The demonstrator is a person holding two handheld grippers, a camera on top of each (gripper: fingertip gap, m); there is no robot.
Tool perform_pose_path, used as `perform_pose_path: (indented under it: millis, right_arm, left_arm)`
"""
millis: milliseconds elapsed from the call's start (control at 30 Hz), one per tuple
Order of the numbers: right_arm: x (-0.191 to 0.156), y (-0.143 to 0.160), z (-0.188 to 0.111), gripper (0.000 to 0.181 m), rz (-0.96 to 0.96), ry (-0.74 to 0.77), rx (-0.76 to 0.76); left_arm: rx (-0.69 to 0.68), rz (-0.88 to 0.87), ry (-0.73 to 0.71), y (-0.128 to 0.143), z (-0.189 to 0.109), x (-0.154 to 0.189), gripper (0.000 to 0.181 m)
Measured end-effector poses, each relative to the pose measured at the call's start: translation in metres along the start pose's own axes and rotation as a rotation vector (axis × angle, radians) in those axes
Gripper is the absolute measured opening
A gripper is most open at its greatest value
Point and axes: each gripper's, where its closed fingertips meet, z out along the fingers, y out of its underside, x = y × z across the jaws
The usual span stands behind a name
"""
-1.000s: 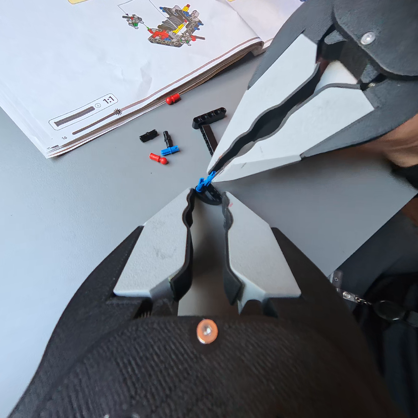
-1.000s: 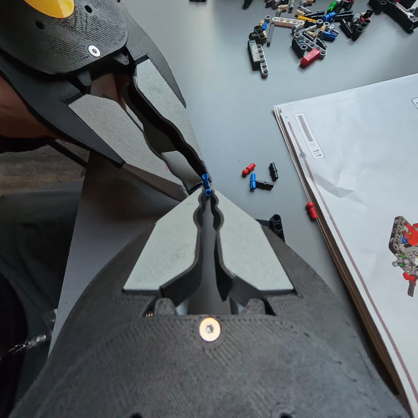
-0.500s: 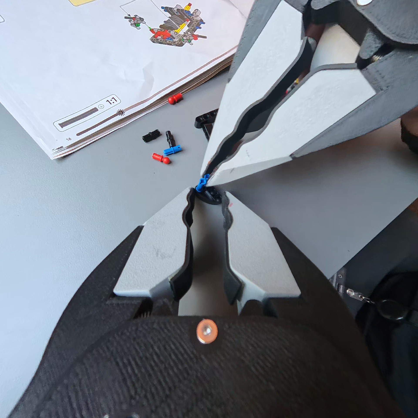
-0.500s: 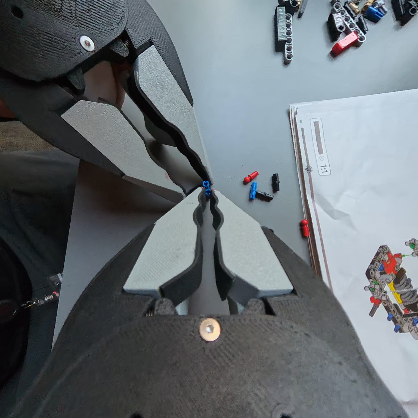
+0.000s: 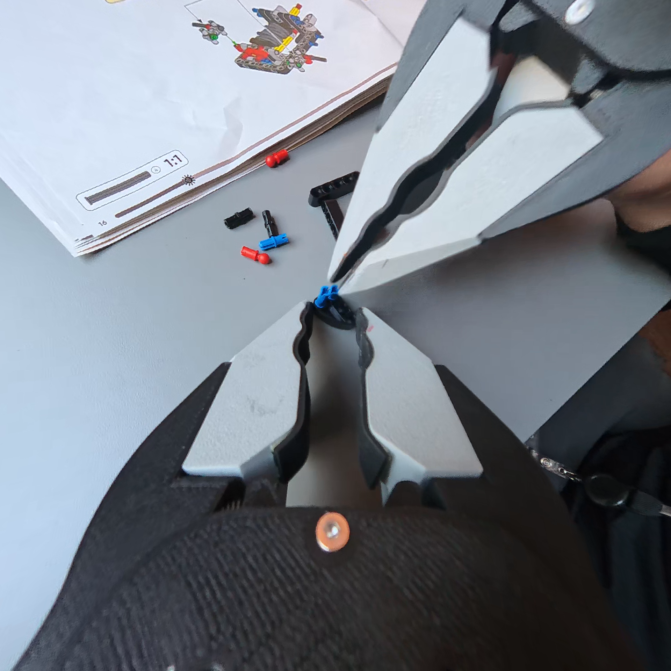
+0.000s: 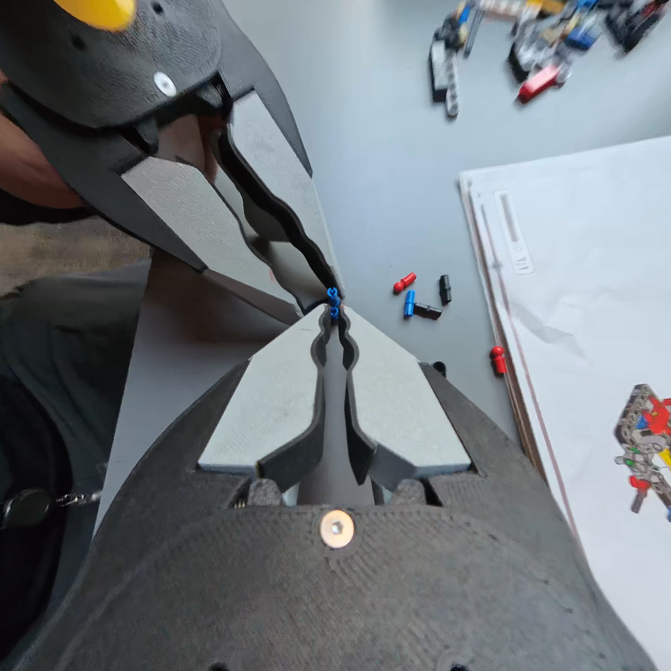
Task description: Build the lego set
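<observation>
Left wrist view shows my left gripper [image 5: 332,312] part-closed around a black beam [image 5: 339,315], keeping it steady, I think, for insertion. My right gripper [image 6: 334,314] is pinched tight on a blue pin [image 6: 333,303], pressing it against the beam. Loose on the table [image 5: 109,345] I count two red pins, two black pins, one blue pin.

Blurred heap of loose parts [image 6: 544,47], cut by the top edge of the right wrist view.
</observation>
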Motion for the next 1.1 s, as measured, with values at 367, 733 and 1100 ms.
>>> perform_pose_path:
  millis: [367, 733, 1100]
  right_arm:
    - [0.008, 0.008, 0.004, 0.0, -0.139, 0.144, -0.04]
    - [-0.007, -0.01, -0.012, 0.0, -0.127, 0.147, 0.101]
    - [-0.071, 0.012, -0.048, 0.011, -0.24, 0.062, 0.361]
  left_arm:
    - [-0.003, 0.009, 0.006, 0.0, 0.0, 0.001, 0.022]
    - [-0.003, 0.007, 0.02, 0.0, 0.0, 0.002, 0.022]
    - [-0.065, 0.152, 0.158, 0.005, 0.01, 0.042, 0.022]
